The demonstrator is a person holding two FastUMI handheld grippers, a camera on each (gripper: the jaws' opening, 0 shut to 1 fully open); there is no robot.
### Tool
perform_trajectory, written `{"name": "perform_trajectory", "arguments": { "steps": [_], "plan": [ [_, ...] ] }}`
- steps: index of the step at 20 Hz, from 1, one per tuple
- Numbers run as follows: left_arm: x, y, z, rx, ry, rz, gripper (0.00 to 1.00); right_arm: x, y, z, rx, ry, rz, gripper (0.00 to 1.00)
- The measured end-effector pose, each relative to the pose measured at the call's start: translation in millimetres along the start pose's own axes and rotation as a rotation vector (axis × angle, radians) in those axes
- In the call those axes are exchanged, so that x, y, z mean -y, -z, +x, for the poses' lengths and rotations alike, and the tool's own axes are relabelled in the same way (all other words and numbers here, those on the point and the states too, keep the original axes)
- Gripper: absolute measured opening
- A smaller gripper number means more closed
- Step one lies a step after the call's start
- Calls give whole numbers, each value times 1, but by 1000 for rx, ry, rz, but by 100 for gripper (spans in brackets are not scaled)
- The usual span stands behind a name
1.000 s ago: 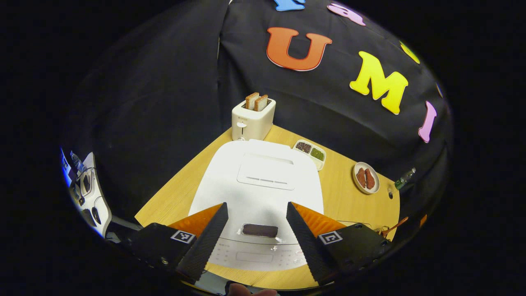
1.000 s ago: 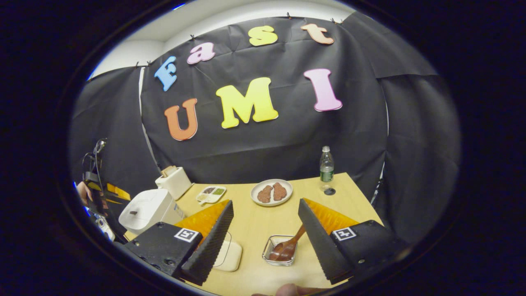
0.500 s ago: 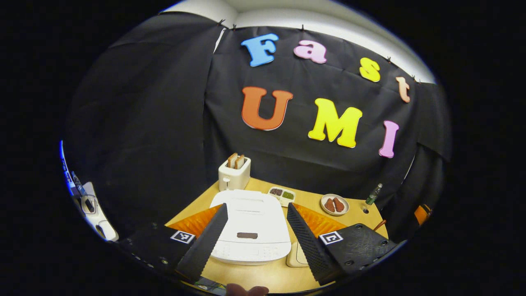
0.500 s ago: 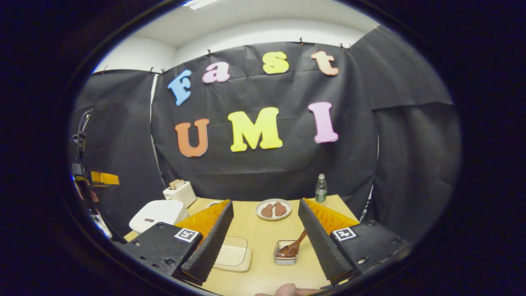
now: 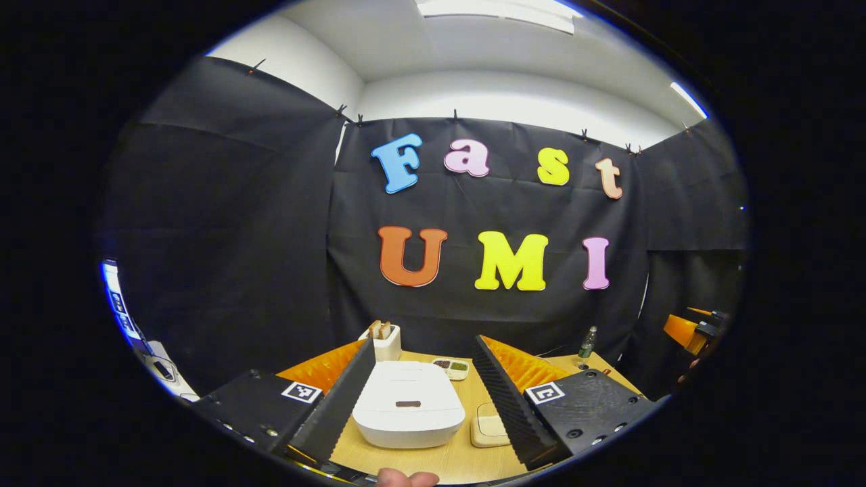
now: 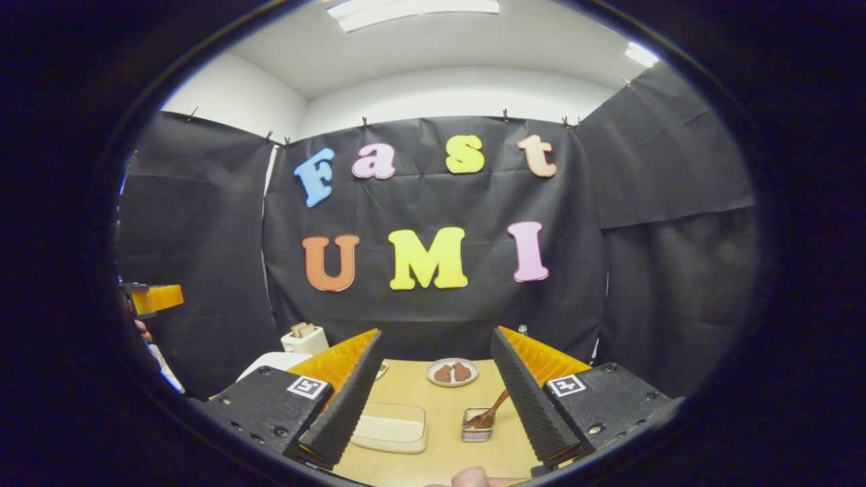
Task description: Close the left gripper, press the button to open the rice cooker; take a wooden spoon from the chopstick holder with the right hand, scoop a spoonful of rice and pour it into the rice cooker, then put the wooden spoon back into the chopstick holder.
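The white rice cooker [image 5: 408,409] stands with its lid down, its dark button [image 5: 408,404] facing me. It lies well ahead of my left gripper [image 5: 423,340], framed between the open, empty fingers. In the right gripper view the cooker [image 6: 269,362] peeks out behind the left finger. The wooden spoon [image 6: 492,410] leans in a small clear holder [image 6: 477,433] on the table, far ahead of my right gripper [image 6: 436,332], which is open and empty. A flat cream container [image 6: 391,428] lies left of the holder; what it holds cannot be told.
A toaster [image 5: 386,339] with bread stands behind the cooker, a divided dish [image 5: 452,366] beside it. A plate [image 6: 452,372] with brown pieces sits mid-table and a bottle [image 5: 588,341] at the far right. The wooden table [image 6: 440,406] is ringed by black cloth walls.
Both grippers have drawn back and tilted up from the table, so cooker, spoon and dishes look smaller and lower. Both stay open and empty.
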State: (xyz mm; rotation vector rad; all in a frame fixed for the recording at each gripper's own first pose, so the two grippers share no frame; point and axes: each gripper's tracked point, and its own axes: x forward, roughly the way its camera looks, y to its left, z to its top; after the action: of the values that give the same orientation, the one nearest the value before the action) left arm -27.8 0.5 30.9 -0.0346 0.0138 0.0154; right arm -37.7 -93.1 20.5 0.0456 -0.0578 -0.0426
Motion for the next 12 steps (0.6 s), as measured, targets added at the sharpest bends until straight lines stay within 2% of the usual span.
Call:
{"name": "perform_trajectory", "arguments": {
  "steps": [5,12],
  "plan": [
    [14,11,-33,12,38,21,94,-32,-3,-34,26,-21,-29,99],
    [47,25,-57,20,119,43,94,-38,18,-64,-7,-1,-19,100]
  ]
}}
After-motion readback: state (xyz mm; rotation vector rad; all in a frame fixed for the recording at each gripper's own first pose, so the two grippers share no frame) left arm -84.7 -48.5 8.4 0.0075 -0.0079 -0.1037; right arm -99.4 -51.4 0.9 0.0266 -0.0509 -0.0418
